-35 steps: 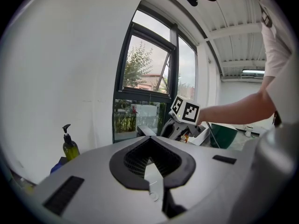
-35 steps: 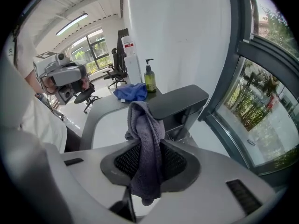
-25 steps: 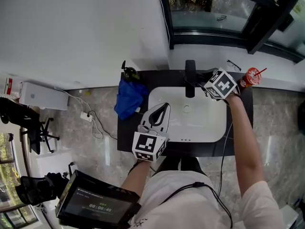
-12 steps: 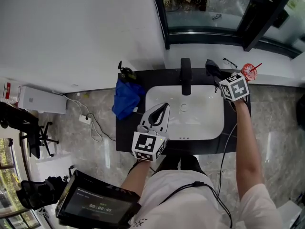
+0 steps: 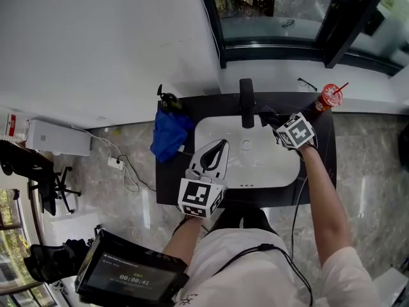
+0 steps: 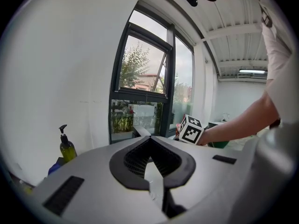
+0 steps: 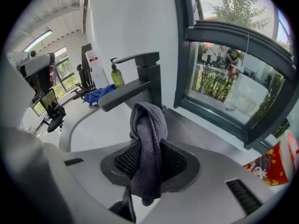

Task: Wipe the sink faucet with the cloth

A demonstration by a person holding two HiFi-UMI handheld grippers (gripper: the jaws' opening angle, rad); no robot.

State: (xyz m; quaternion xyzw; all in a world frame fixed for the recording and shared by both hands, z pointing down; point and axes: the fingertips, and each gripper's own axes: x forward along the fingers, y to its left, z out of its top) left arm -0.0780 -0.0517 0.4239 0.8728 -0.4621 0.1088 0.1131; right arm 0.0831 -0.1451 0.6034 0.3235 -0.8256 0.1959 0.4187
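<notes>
— What is the left hand-held gripper [image 5: 214, 151] doing, down by the person?

— It is hovering over the near rim of the white sink [image 5: 206, 171], its jaws pressing together at the tips and carrying nothing.

— And the other?

— The right hand-held gripper [image 5: 271, 118] is pinching the grey cloth [image 7: 148, 125], which is poking up past its jaws and drooping below them. It is reaching over the dark bench [image 5: 167, 178] just to the right of the black faucet [image 5: 246, 101]. Whether cloth and faucet are touching, I cannot tell.
</notes>
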